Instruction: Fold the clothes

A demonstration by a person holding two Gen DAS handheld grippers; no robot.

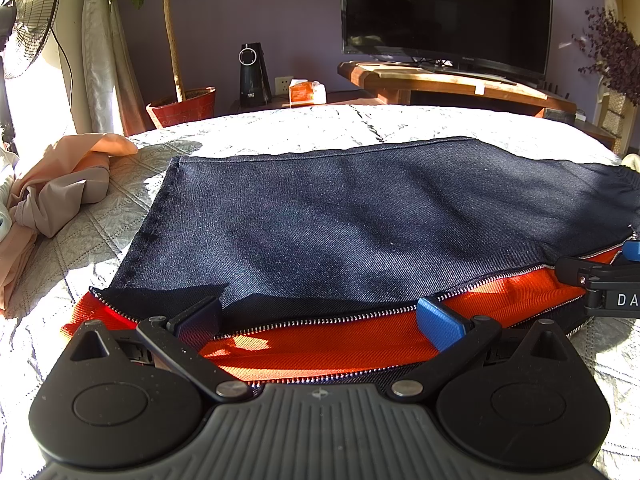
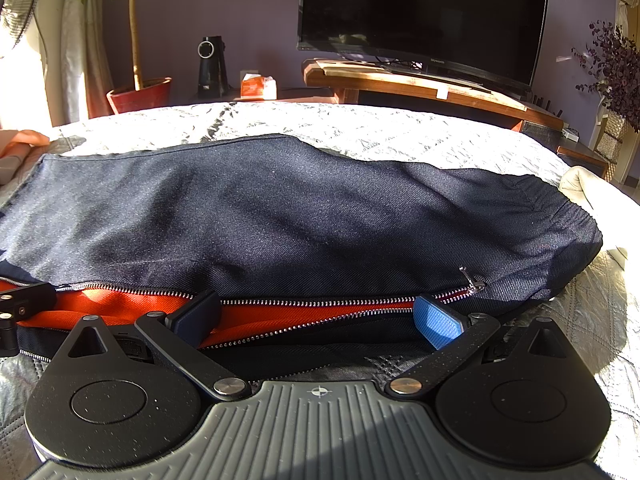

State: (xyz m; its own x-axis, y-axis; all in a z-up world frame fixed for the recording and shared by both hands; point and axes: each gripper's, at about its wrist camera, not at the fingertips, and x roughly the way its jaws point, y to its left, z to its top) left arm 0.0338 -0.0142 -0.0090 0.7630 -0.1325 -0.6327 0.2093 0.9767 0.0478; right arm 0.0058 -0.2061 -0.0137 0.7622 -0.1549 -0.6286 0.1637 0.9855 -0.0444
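Wide-spread left tongs [image 1: 320,322], navy jacket [image 1: 340,216], quilted bed [image 1: 320,124], television [image 1: 444,12]

jacket [image 1: 360,208]: dark navy twill | lining [image 1: 340,344]: orange | zipper [image 2: 312,303]: silver | bedspread [image 2: 360,128]: pale grey quilted

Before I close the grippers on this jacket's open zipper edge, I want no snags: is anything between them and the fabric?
Nothing visible. The left gripper and right gripper are open right at the navy jacket.
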